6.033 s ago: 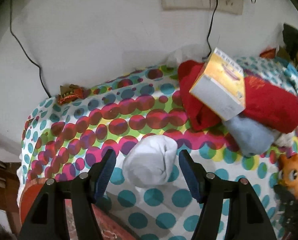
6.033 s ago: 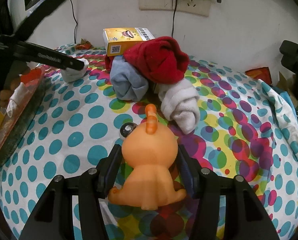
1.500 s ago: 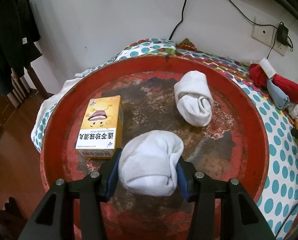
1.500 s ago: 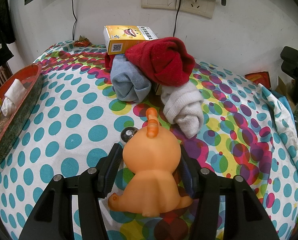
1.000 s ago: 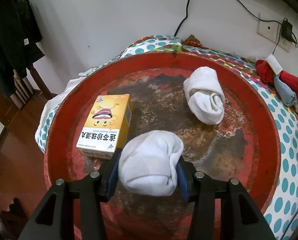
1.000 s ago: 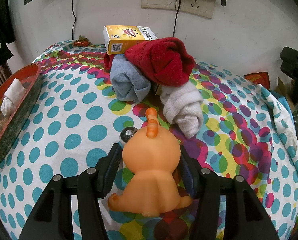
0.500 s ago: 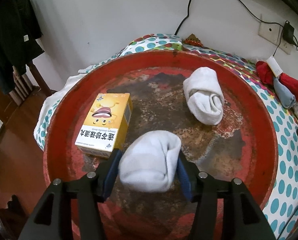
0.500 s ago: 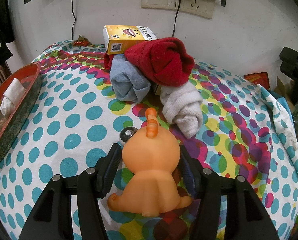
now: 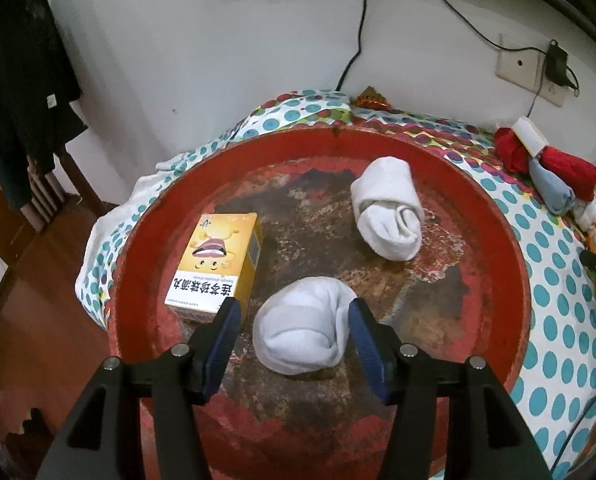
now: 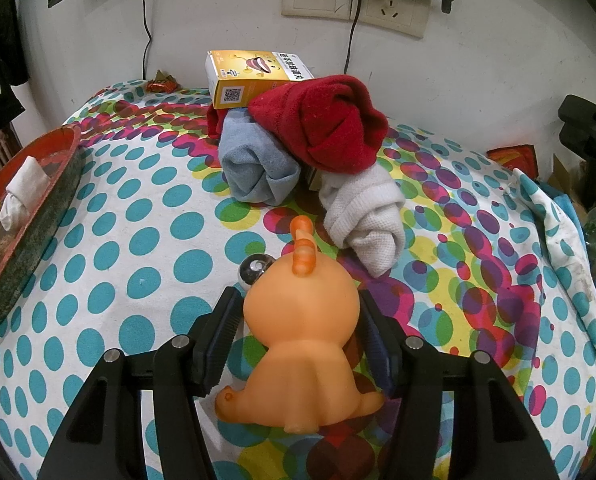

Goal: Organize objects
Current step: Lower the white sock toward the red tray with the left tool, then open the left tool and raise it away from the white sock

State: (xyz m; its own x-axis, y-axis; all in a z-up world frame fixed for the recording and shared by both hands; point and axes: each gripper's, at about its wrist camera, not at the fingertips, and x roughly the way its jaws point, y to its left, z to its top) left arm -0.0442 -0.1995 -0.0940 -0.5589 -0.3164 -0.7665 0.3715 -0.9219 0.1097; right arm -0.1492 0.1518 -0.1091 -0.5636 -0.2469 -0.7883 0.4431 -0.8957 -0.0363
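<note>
six seconds ago the left gripper (image 9: 294, 320) was over the dotted cloth with a rolled white sock (image 9: 304, 326) between its open fingers; it now hangs over the round red tray (image 9: 510, 240), the sock resting on the tray floor at lower centre of the frame. a second ago the pads squeezed the sock; now the jaws are opening, with a gap at the left pad. in the right wrist view, the right gripper (image 10: 298, 320) has spread slightly beside the orange toy (image 10: 300, 336).
</note>
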